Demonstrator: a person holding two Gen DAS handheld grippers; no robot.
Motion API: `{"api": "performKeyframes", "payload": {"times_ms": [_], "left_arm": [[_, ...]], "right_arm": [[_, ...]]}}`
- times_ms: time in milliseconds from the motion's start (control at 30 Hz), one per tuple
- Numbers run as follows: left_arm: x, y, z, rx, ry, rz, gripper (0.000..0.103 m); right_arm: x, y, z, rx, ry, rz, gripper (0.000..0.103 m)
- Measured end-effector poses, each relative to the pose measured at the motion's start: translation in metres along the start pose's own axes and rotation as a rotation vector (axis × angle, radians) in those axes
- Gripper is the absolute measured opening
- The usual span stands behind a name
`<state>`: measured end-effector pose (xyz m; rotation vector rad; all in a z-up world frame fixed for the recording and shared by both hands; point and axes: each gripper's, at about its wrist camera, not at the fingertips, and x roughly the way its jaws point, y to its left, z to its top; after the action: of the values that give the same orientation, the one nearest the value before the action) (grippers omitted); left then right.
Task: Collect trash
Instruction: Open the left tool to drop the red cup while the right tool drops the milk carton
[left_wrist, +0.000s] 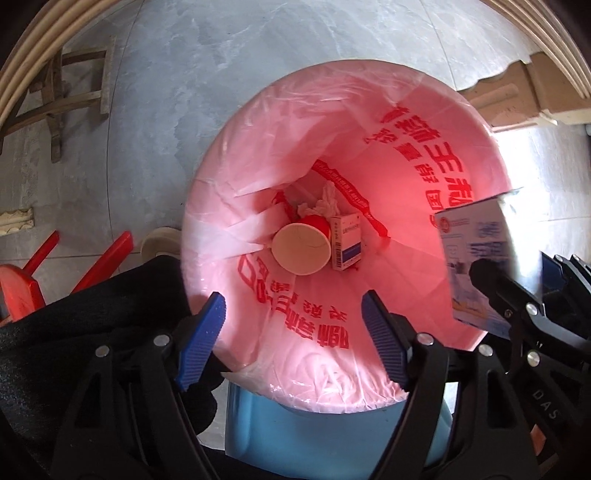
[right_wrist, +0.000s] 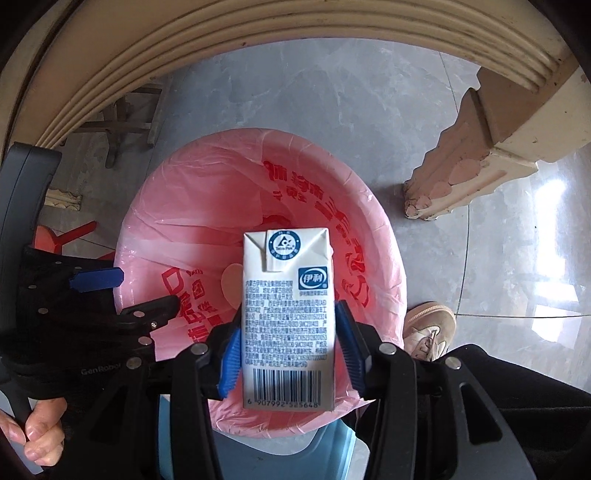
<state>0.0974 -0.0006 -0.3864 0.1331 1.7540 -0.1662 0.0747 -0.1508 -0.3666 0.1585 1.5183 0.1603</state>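
Observation:
A blue bin lined with a pink plastic bag (left_wrist: 424, 122) stands on the floor below both grippers; it also shows in the right wrist view (right_wrist: 207, 177). At its bottom lie a paper cup (left_wrist: 301, 245), a small white and blue box (left_wrist: 345, 242) and crumpled tissue (left_wrist: 327, 201). My right gripper (right_wrist: 288, 349) is shut on a white milk carton (right_wrist: 288, 314) and holds it over the bin's opening. The carton shows at the right of the left wrist view (left_wrist: 476, 258). My left gripper (left_wrist: 295, 339) is open and empty over the bin's near rim.
A cream table's curved edge (right_wrist: 258, 44) arches overhead, with its carved leg (right_wrist: 465, 162) at the right. A wooden stool (left_wrist: 70, 92) and a red plastic stool (left_wrist: 22, 284) stand at the left. A person's shoe (right_wrist: 428, 328) is beside the bin on the grey tiled floor.

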Motion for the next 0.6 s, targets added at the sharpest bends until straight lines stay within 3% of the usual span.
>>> {"api": "performKeyframes", "payload": {"times_ms": [133,600], "left_arm": [[0.0015,0.0016,0.0012,-0.002,0.007,-0.001,0.075],[0.0001,-0.0061,-0.0009,0.015,-0.009,0.013,0.076]], "right_arm": [[0.0027,0.0003,0.0002,0.004,0.009,-0.007,0.054],[0.0037,0.0021,0.0002,-0.007,0.013,-0.018,0.055]]}}
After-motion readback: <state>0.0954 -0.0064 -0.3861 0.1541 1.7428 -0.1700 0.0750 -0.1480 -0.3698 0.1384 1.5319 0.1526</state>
